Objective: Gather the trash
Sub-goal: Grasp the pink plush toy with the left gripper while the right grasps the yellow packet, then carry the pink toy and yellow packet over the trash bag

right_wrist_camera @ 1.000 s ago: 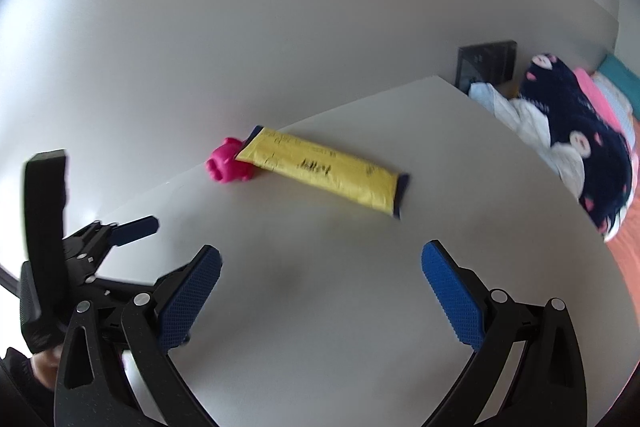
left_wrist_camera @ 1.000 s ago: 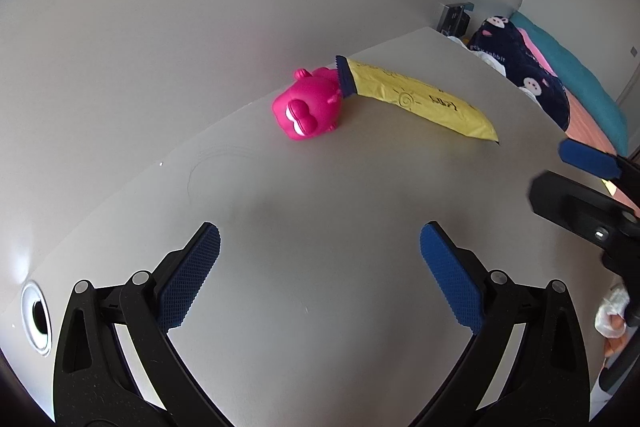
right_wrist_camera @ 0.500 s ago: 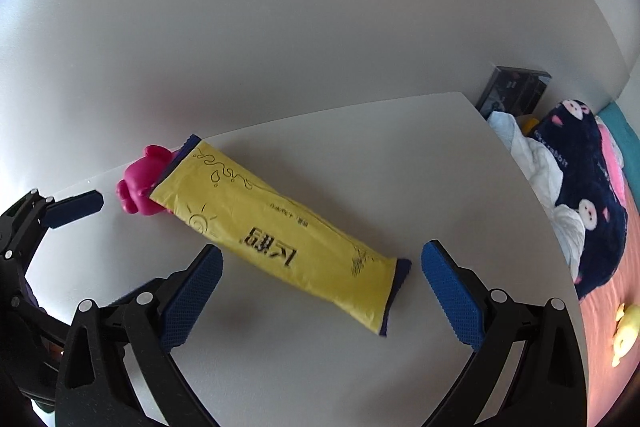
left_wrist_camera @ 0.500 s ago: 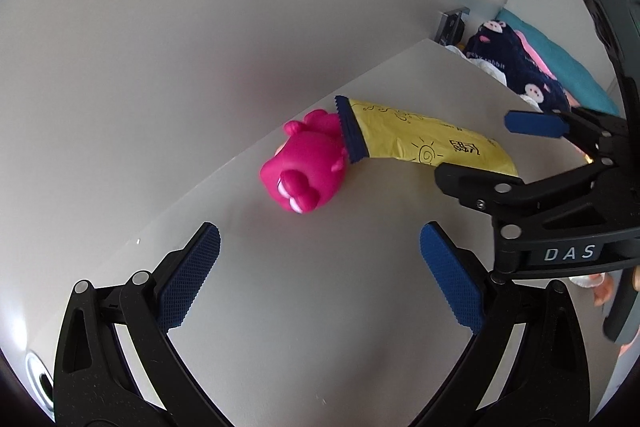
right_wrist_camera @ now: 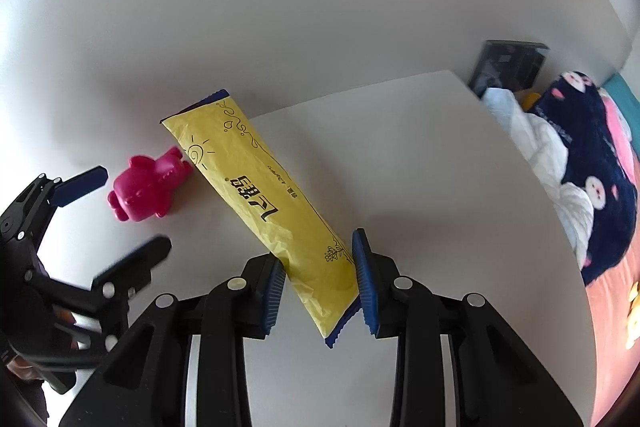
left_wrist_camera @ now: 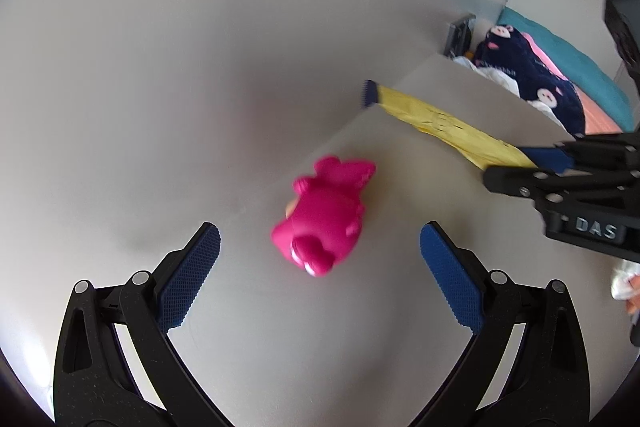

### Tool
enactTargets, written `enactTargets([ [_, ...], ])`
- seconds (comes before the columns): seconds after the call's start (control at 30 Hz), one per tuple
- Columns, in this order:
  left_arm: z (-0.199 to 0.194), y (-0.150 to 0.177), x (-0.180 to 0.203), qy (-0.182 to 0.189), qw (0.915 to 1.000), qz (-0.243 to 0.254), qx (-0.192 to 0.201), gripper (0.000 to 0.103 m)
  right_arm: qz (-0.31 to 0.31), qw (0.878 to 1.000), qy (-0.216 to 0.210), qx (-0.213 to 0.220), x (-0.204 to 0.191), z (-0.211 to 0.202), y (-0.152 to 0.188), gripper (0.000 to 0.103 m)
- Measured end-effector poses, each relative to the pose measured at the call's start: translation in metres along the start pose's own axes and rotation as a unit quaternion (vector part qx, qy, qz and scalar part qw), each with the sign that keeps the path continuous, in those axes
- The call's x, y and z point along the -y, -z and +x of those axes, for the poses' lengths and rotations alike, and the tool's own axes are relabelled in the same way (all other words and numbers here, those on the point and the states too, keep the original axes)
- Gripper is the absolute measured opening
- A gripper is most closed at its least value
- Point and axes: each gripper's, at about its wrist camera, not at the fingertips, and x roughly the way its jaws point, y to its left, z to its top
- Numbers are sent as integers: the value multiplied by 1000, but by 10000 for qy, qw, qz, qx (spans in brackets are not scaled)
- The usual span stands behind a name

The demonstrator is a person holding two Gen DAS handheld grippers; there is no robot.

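Left wrist view first: the left gripper [left_wrist_camera: 320, 263] has its fingers wide apart with nothing in them, hanging over the white table [left_wrist_camera: 360, 347]. The pink toy [left_wrist_camera: 322, 215] sits just ahead between the fingers but isn't touched. It's a bit blurry, so I can't make out its face. Off to the far right, the yellow wrapper [left_wrist_camera: 444, 125] runs from its blue far end toward the right gripper [left_wrist_camera: 532, 163], which hides the near end.

Right wrist view: the right gripper [right_wrist_camera: 320, 287] is closing on the wrapper's [right_wrist_camera: 256, 187] near end, with the pads pressing on both edges. The long axis runs from near right to far left, and the far tip looks lifted, near the toy [right_wrist_camera: 146, 189]. The right hand clearly has this one. The left gripper [right_wrist_camera: 80, 211] is partly cut off at the left edge. I can't see a bin anywhere.
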Motion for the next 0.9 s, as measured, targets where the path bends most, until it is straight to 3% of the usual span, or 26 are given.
enactTargets([
  [0.17,11,-10,3,61,9999,72,-89,84,297,9993,-238,46,8,-13,9,34],
  [0.23,17,-12,2,115,9997,74,-177,74,372,9988,-309,78,10,-20,15,34],
  [0.3,24,-14,1,122,9995,91,-280,52,427,9983,-391,95,11,-25,19,34],
  [0.33,26,-13,-1,119,9993,64,-336,50,469,9980,-416,114,12,-29,22,34],
  [0.5,25,-11,-4,112,9995,8,-300,42,559,9973,-444,168,17,-41,37,34],
  [0.73,9,0,-7,502,9978,-297,-302,42,547,9972,-487,177,22,-62,60,34],
  [0.9,-19,7,11,719,9970,-169,-231,42,642,9964,-505,247,29,-83,78,34],
])
